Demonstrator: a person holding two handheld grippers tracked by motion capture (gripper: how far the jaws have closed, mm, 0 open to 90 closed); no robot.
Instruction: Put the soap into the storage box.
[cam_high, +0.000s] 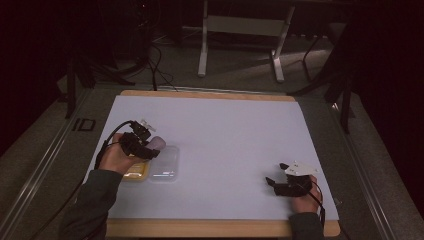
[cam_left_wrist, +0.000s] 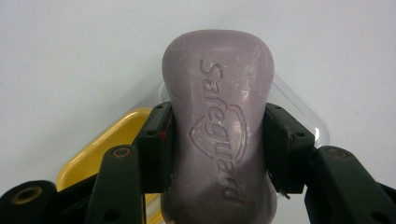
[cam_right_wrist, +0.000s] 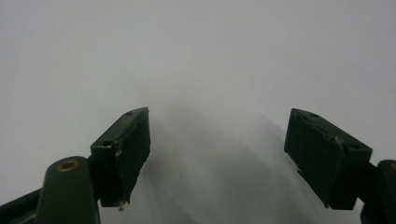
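Observation:
A pale purple bar of soap (cam_left_wrist: 217, 130) stamped "Safeguard" is clamped between the two black jaws of my left gripper (cam_left_wrist: 217, 149). In the high view that left gripper (cam_high: 150, 149) hovers at the table's left with the soap (cam_high: 158, 143) sticking out past it. Under it lie a yellow soap dish (cam_left_wrist: 100, 149) and a clear plastic lid (cam_left_wrist: 299, 116); from above the dish (cam_high: 136, 172) and the lid (cam_high: 165, 164) sit side by side. My right gripper (cam_right_wrist: 217, 154) stands open over bare white surface, at the front right of the table (cam_high: 276, 181).
A white sheet (cam_high: 225, 140) covers the wooden table, whose edge (cam_high: 210, 227) shows at the front. Beyond the far edge stand a metal frame (cam_high: 240, 35) and cables (cam_high: 155, 65) on the dark floor.

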